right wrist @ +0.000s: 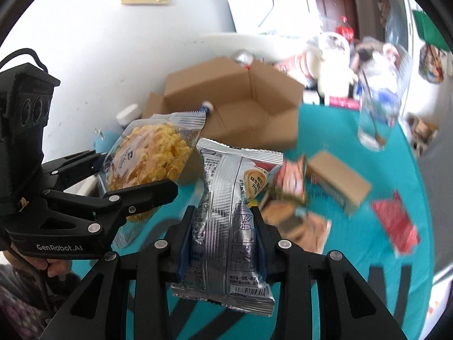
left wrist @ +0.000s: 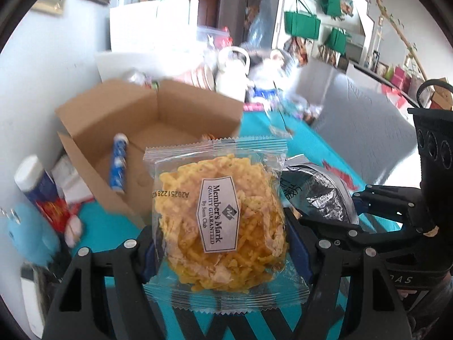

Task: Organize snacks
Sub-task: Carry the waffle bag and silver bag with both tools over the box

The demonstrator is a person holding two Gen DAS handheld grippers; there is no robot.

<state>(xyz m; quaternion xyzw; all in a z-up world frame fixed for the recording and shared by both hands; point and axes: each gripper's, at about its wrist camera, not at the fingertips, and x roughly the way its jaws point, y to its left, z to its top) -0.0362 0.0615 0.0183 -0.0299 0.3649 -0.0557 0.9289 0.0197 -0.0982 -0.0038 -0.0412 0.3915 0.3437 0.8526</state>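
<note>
My left gripper (left wrist: 220,252) is shut on a clear Member's Mark packet of yellow crispy snack (left wrist: 218,218) and holds it above the teal table, in front of the open cardboard box (left wrist: 158,119). A blue-and-white tube (left wrist: 118,164) lies in the box. My right gripper (right wrist: 222,240) is shut on a silver snack pouch (right wrist: 226,221), held upright beside the left gripper (right wrist: 136,195) and its yellow packet (right wrist: 150,153). The box (right wrist: 240,107) stands beyond both. The silver pouch also shows in the left wrist view (left wrist: 320,189).
Loose snack packets (right wrist: 291,175), a small brown carton (right wrist: 337,181) and a red packet (right wrist: 396,223) lie on the teal cloth (right wrist: 339,269) to the right. A glass with a spoon (right wrist: 376,113) stands behind them. A white-capped bottle (left wrist: 34,181) stands left of the box. Clutter lines the back wall.
</note>
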